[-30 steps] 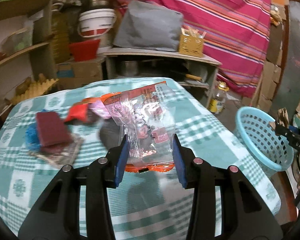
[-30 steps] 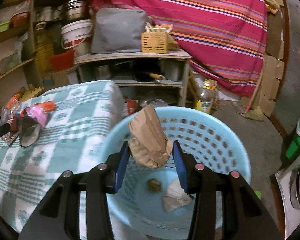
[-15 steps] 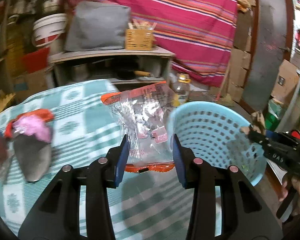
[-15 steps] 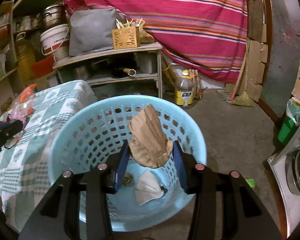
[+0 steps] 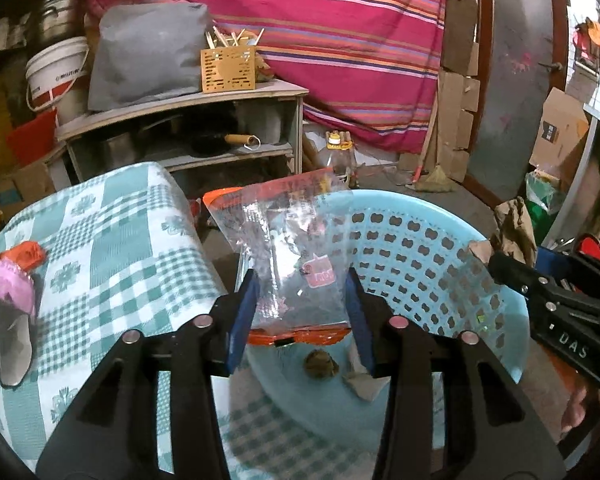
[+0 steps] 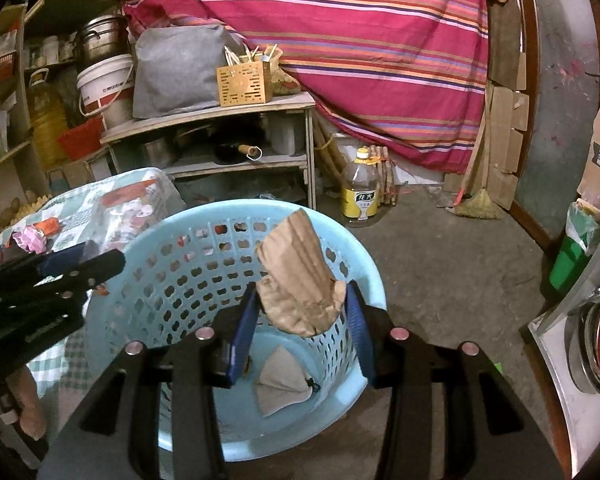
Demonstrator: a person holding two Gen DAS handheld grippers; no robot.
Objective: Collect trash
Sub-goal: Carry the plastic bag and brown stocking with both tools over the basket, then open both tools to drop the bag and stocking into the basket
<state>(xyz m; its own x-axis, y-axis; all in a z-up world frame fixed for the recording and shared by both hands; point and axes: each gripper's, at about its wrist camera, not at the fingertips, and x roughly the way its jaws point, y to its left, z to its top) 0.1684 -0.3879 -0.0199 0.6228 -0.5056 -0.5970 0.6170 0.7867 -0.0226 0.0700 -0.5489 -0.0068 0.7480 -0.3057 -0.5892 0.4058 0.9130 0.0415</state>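
Observation:
My left gripper is shut on a clear plastic wrapper with orange edges and holds it over the near rim of the light blue basket. My right gripper is shut on a crumpled brown paper bag and holds it above the open basket. The paper bag also shows at the right of the left wrist view. A grey scrap and a small brown lump lie on the basket's bottom.
The checkered table stands left of the basket, with a pink and grey wrapper and an orange scrap on it. A wooden shelf, an oil bottle and a broom stand behind on the concrete floor.
My left gripper has carried the plastic wrapper from over the table to the right, to the basket's rim. My right gripper has held the paper bag over the basket and moved further above it.

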